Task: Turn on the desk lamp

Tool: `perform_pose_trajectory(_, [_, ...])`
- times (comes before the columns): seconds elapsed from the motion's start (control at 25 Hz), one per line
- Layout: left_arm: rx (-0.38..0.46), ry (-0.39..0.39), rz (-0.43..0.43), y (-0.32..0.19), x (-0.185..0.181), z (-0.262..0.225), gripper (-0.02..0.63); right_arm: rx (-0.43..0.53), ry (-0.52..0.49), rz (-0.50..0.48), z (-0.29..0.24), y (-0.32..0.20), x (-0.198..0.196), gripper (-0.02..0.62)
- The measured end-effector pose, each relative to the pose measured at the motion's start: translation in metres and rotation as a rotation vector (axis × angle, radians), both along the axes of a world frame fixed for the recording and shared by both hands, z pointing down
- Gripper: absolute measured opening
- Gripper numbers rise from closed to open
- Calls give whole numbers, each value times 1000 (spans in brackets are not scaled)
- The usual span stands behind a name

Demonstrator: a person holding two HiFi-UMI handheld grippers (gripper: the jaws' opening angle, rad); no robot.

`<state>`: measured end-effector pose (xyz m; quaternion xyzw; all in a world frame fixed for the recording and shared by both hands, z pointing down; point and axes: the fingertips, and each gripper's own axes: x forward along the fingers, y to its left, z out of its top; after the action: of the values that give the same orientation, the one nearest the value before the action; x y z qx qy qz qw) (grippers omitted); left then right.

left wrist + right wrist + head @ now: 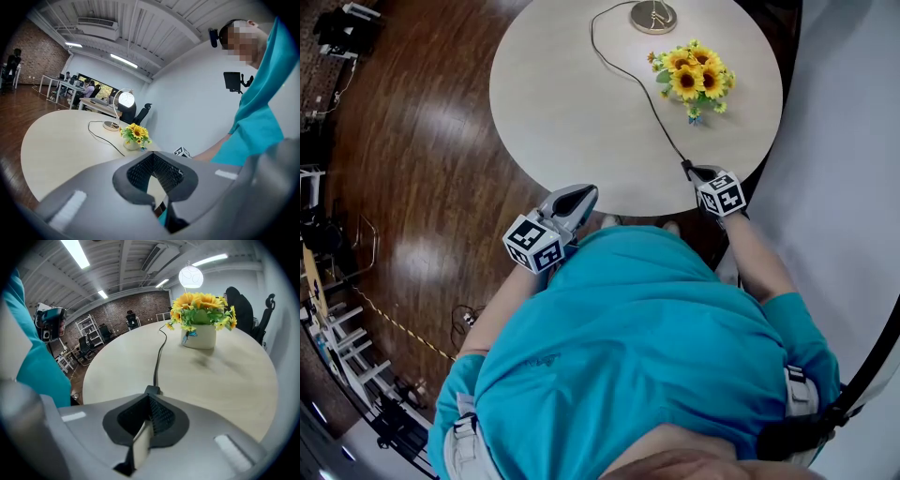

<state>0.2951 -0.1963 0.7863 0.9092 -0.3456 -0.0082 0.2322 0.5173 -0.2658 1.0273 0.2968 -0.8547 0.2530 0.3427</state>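
The desk lamp's round brass base (653, 16) stands at the far side of the round table (553, 103). Its globe (191, 276) glows in the right gripper view and also in the left gripper view, where the globe (125, 99) arches over the base. A black cord (628, 70) runs from the base to an inline switch (685, 166) near the table's near edge. My right gripper (695, 172) is shut, its tips right at the switch (152, 390). My left gripper (581, 195) hangs shut at the near edge, holding nothing.
A small pot of sunflowers (694, 80) stands right of the cord, between lamp and switch. A white wall runs along the right. Dark wooden floor (403, 159) lies to the left, with desks, chairs and seated people (86, 89) far off.
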Motion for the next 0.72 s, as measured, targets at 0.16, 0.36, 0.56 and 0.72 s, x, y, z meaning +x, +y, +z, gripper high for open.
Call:
perform_pose_trajectory(0.16, [10,0,4,0,3,-5,18,-18,-3,4,-3,0,0,3])
perform_pose_trajectory(0.36, [7,4,-8,3,10,-19,18,26,-123,8,-52,-7,-7,2])
perform_pose_trajectory(0.56, [57,8,-3,13,27,-40,18,127,-259,4,-133,-4,-9,2])
perform_pose_trajectory(0.72, [94,13,-3,8,51,-50,18,187,-332,-28,-171,-1,-4,2])
